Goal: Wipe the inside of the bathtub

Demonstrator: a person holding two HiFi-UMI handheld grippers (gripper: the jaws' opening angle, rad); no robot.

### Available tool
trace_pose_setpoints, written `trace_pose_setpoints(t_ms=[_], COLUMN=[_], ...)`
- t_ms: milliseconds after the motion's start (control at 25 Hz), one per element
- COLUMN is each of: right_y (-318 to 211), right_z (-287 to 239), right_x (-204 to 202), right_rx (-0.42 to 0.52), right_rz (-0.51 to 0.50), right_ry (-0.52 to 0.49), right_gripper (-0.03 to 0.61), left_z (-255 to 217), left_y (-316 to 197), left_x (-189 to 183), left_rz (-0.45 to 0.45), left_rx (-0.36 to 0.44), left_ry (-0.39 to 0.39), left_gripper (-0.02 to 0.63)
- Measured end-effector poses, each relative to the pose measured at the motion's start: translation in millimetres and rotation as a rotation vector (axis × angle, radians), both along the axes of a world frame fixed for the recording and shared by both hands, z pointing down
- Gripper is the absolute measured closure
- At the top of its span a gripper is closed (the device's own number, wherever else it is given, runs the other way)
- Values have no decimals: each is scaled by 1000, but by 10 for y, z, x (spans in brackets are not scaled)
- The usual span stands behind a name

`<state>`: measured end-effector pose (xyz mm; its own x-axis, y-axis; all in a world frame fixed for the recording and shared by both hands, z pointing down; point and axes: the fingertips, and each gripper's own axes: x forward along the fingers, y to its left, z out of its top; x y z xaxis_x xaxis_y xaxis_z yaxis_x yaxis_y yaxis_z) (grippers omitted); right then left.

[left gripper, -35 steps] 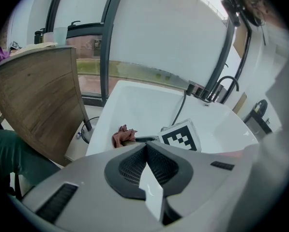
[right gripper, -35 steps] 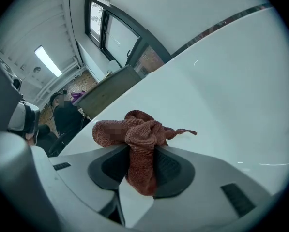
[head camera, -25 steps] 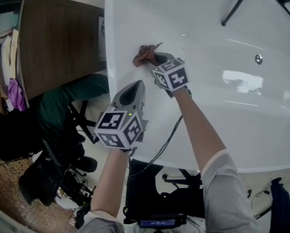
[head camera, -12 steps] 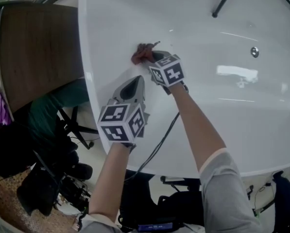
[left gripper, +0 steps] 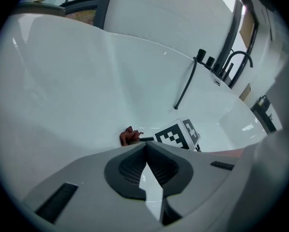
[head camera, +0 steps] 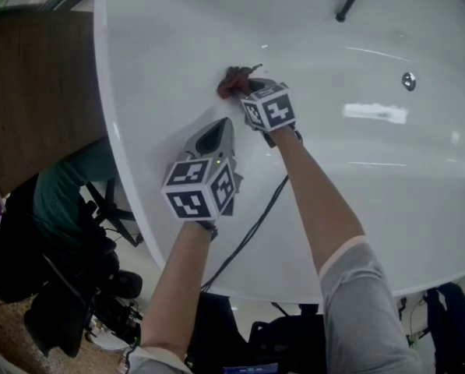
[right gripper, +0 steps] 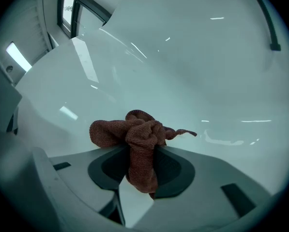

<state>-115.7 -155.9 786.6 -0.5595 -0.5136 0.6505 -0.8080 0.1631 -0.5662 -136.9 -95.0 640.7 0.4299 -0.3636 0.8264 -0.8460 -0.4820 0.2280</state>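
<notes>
Brown cloth [right gripper: 134,139] bunches between the right gripper's [right gripper: 140,153] closed jaws.

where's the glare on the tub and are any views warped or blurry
Head view: a broad glare patch and thin streaks on the glossy white bathtub floor beside the round metal fitting, otherwise sharp. Left gripper view: strong fisheye bending, dark vignetted corners. Right gripper view: same fisheye, thin light streaks on the tub wall, reddish-brown cloth crisp.
</notes>
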Motion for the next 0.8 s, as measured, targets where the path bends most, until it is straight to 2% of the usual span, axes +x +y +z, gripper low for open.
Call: trace_pose_setpoints(t_ms=[320, 560, 800], right_y=[-20, -53, -177], right_z=[359, 598, 754], right_x=[150, 216, 236], right_rx=[-29, -43, -51], right_rz=[37, 19, -3], right_ry=[34, 70, 104], right_gripper=[445, 445, 446], left_z=[289, 620, 883], left_y=[-67, -115, -209], left_x=[182, 317, 362], left_rz=[38, 81, 58], left_rx=[-5, -20, -53], left_ry=[-3, -6, 17], left_gripper=[607, 607, 607])
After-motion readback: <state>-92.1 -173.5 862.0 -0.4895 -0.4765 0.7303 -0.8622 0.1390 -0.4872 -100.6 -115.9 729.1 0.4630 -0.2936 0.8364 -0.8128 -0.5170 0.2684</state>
